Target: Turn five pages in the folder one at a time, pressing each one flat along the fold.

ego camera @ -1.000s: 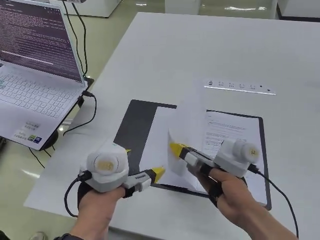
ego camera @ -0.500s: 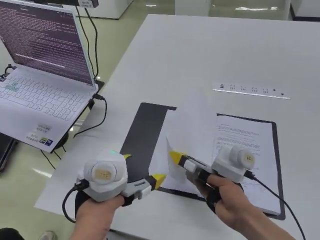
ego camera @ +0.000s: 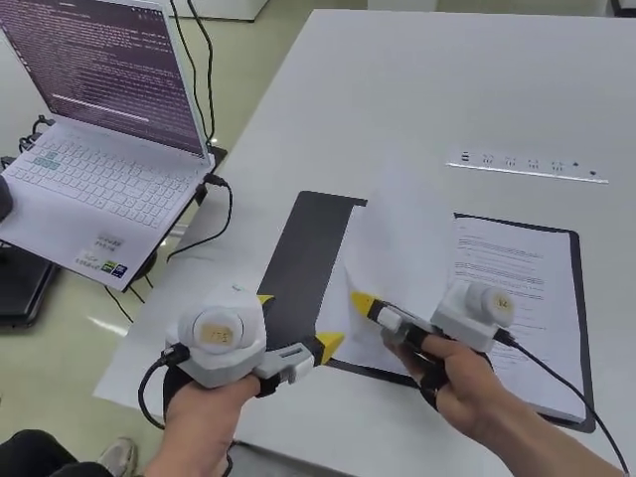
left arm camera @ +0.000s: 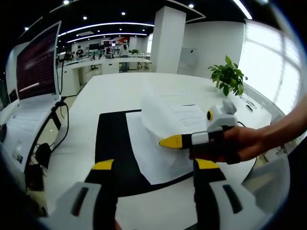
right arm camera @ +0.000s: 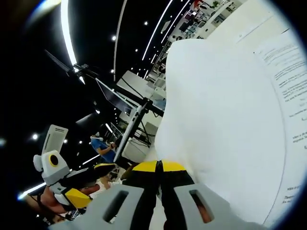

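Observation:
A black folder (ego camera: 298, 253) lies open on the white table, with a printed page (ego camera: 512, 278) flat on its right half. My right gripper (ego camera: 364, 303) is shut on the lower edge of one white page (ego camera: 397, 238), which stands lifted and curved over the fold. The right gripper view has the shut jaws (right arm camera: 160, 166) pinching that page (right arm camera: 220, 105). My left gripper (ego camera: 296, 323) hovers open at the folder's near left edge, touching nothing. Through its open jaws (left arm camera: 154, 165) I see the black cover (left arm camera: 110, 139) and the right gripper (left arm camera: 173, 142) holding the page (left arm camera: 168, 112).
An open laptop (ego camera: 99, 129) sits on a stand to the left, its cables (ego camera: 214, 214) hanging by the table's edge. A flush socket strip (ego camera: 527, 166) lies behind the folder. The table's near edge (ego camera: 328, 427) runs under both hands.
The head camera has shifted, so the scene sits further right. The right gripper has carried the lifted page a little to the left over the folder. The left gripper stays open.

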The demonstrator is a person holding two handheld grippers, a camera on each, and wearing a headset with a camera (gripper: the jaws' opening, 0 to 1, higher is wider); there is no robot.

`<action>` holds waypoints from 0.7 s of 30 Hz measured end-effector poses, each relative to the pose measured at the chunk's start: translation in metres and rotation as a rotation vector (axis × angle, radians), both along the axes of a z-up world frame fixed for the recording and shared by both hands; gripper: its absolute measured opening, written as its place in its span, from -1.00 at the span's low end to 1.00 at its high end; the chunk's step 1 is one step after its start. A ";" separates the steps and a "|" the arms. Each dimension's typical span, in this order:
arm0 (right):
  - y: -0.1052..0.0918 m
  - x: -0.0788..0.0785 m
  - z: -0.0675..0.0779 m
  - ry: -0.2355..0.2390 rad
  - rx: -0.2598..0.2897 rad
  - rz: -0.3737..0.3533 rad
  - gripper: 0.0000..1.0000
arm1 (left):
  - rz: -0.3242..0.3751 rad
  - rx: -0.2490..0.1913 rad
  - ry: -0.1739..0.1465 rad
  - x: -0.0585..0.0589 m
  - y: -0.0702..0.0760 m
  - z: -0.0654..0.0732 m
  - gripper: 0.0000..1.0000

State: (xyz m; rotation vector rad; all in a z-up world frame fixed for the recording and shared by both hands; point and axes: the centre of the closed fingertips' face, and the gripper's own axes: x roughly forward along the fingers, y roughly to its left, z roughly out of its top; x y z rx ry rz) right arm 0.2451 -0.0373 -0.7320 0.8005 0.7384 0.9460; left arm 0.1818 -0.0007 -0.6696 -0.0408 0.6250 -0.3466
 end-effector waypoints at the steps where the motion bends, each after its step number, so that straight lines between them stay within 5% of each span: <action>1: 0.001 0.000 -0.002 0.004 -0.001 0.002 -1.00 | 0.002 0.000 0.001 0.000 0.000 0.000 0.29; 21: 0.021 -0.004 -0.035 0.086 -0.031 0.025 -1.00 | 0.021 0.001 0.020 -0.001 0.011 -0.002 0.28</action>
